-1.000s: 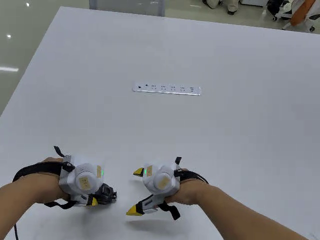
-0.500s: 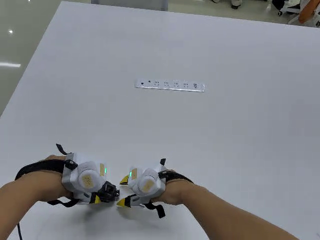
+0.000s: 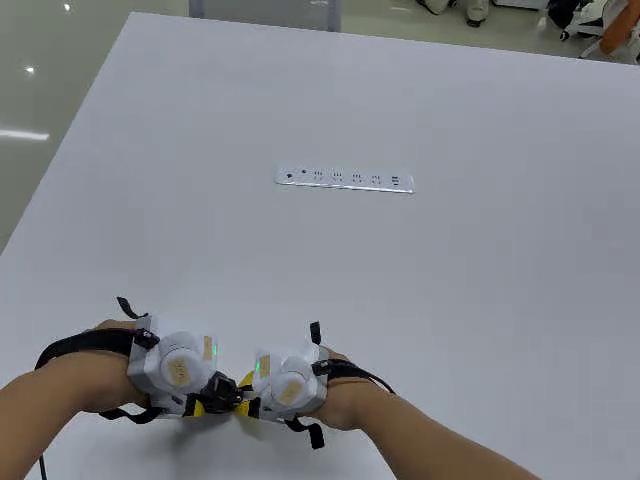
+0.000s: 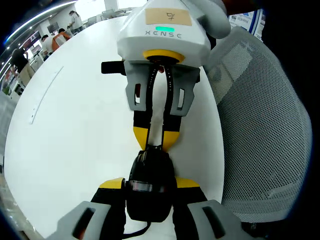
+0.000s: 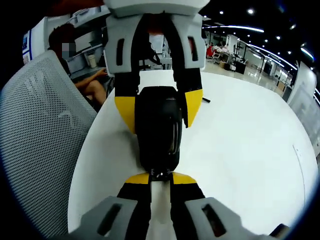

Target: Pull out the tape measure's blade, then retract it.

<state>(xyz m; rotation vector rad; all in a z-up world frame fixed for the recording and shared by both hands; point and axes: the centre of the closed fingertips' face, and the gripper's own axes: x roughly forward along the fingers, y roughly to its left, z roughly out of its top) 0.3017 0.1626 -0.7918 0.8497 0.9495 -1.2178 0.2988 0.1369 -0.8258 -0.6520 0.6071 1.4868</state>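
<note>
The tape measure point(image 5: 159, 127) is clamped by its case in the left gripper point(image 4: 150, 184), just above the table point(image 3: 450, 250). The right gripper point(image 5: 160, 179) is narrowed at the blade tip, apparently pinching it. Pull-out is judged not yet begun; a straight draw away from the case is required.

- The brand word "XENSE" is showing in grey capitals on the white housing of the right gripper point(image 4: 156, 142), just below its green light point(image 4: 165, 29), in the left gripper view.
- A tan sticker point(image 4: 168, 16) is sitting just above that green light, carrying a handwritten mark too unclear to read.
- Markings on the power strip point(image 3: 344, 180) are staying too small to read.
</note>
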